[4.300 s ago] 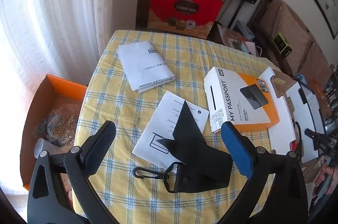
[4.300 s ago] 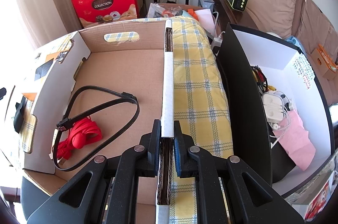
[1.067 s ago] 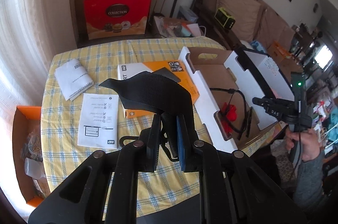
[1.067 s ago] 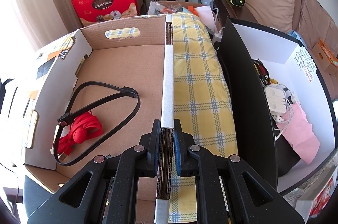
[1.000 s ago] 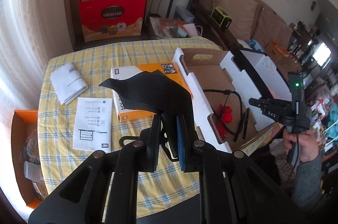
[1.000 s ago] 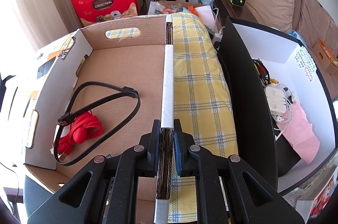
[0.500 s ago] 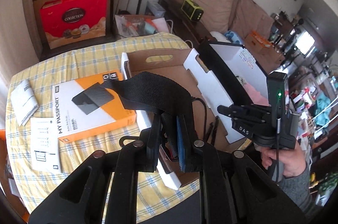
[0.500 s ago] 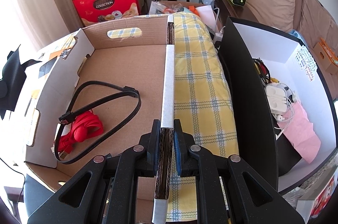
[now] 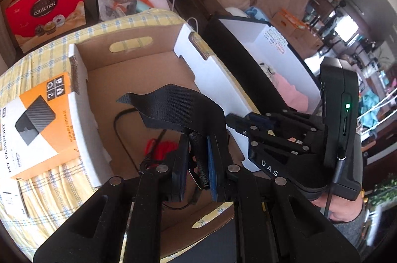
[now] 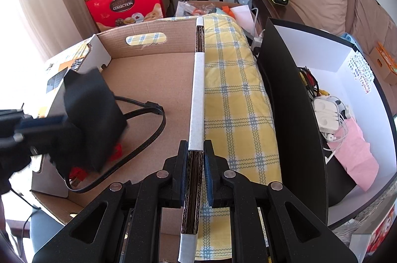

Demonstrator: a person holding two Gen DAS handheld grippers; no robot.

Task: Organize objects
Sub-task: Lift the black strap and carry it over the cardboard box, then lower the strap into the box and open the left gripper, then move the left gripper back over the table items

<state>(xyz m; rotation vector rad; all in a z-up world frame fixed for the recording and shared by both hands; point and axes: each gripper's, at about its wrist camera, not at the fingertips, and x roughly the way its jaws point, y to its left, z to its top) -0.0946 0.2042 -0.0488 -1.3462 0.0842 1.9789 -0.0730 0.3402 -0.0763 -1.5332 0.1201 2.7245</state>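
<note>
Yellow checked cloth point(image 10: 233, 99) covers the table under an open box point(image 10: 148, 79). The left gripper point(image 9: 196, 163), clamped on a black strap point(image 9: 173, 109), hangs over the box's cable point(image 10: 148, 139). The right gripper point(image 10: 194, 161) pinches the box's wall point(image 10: 197, 99).

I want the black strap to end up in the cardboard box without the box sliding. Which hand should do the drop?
Left. The left gripper is shut on the black strap, above the cardboard box. The right gripper is clamped on the box's side wall, probably steadying it.
</note>
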